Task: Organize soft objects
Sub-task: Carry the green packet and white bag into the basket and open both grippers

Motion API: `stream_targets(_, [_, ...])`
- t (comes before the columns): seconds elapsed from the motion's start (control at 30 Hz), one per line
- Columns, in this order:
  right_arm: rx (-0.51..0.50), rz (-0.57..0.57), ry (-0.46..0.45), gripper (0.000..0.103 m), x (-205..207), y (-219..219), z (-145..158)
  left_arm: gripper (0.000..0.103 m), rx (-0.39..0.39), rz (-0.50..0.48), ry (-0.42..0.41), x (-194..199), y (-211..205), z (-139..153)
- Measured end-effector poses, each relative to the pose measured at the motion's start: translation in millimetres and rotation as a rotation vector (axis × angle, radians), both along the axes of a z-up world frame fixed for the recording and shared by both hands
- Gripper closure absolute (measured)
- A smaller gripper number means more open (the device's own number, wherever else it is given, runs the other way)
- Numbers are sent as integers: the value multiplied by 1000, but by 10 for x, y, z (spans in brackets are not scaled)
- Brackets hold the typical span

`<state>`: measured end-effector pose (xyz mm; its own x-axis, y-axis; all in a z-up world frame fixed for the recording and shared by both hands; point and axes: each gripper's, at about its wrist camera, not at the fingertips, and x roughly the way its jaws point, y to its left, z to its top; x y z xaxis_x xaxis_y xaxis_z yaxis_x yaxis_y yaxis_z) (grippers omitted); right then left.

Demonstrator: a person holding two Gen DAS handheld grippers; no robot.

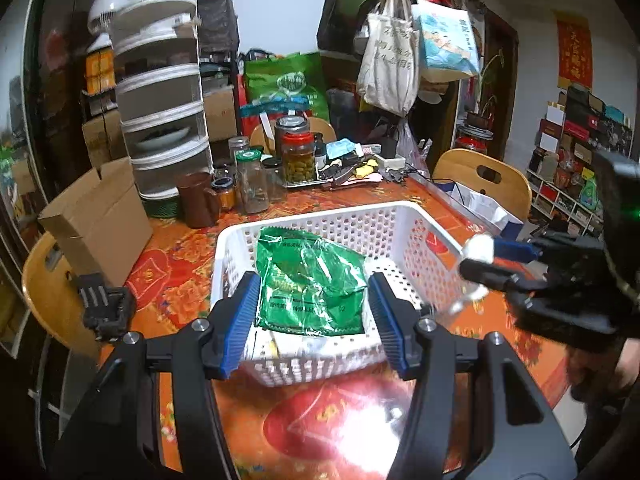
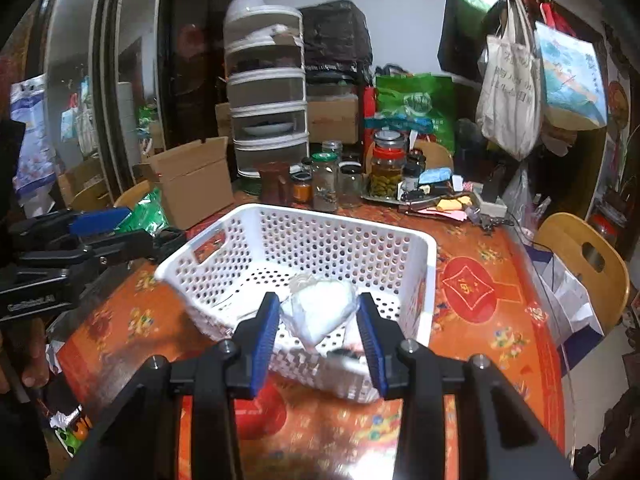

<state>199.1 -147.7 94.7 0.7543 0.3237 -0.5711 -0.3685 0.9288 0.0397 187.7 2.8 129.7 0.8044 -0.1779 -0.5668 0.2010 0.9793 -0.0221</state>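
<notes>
Left gripper (image 1: 314, 312) clamps green packet (image 1: 310, 280); right gripper (image 2: 318, 330) clamps white pouch (image 2: 320, 312). Both above white basket (image 2: 416, 264). Centre over basket, lower gently before letting go.

White wall (image 1: 276, 12), dark glass-door cabinet (image 2: 100, 92), wooden chairs (image 1: 484, 178), red-patterned table (image 2: 492, 304), hanging bags (image 1: 390, 68).

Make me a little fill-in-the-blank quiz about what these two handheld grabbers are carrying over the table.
1. The left gripper holds a ____ plastic packet.
2. The right gripper holds a clear bag of something ____.
3. Both are held above a white ____ full of holes.
4. The table's cloth is mostly orange and ____.

Missing words: green; white; basket; red
</notes>
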Motion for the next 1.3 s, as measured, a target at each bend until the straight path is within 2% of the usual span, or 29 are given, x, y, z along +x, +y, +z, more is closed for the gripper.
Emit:
stream_targets(0.17, [-60,-13,85,64,600,145,-140,50,-28,31,111,693,12,-148])
stream_targets(0.33, [-91,-57,190,64,1024,169,-475,50,-45,70,276,1246,36,-636])
stream_targets(0.4, [-117,-74,220,64,1137,173,-597,50,-63,74,333,1382,41,-838])
stream_targets(0.5, [-126,-81,253,64,1242,163,-708,49,-33,74,369,1490,-14,-1086])
stream_targets(0.6, [-130,-82,266,64,1291,153,-760,48,-43,58,406,1555,-71,-1205])
stream_targets(0.8, [-143,-68,254,63,1269,188,-789,42,-48,52,412,1534,-156,-1271])
stream_targets(0.87, [-127,-56,251,60,1241,188,-770,40,-47,53,397,1496,-168,-1240])
stream_targets(0.93, [-119,-52,242,45,1201,184,-743,38,-52,44,377,1437,-157,-1191])
stream_targets(1.03, [-108,-51,226,34,1137,170,-690,34,-57,35,357,1346,-134,-1097])
stream_targets(1.13, [-103,-55,216,28,1072,147,-631,33,-53,26,325,1206,-108,-969])
stream_targets(1.17, [-94,-55,207,25,1030,128,-592,29,-48,22,314,1145,-98,-929])
stream_targets(1.23, [-87,-56,187,9,930,86,-524,20,-44,18,287,1013,-60,-846])
stream_targets(1.3, [-79,-55,161,7,812,38,-454,10,-48,25,251,838,-9,-764])
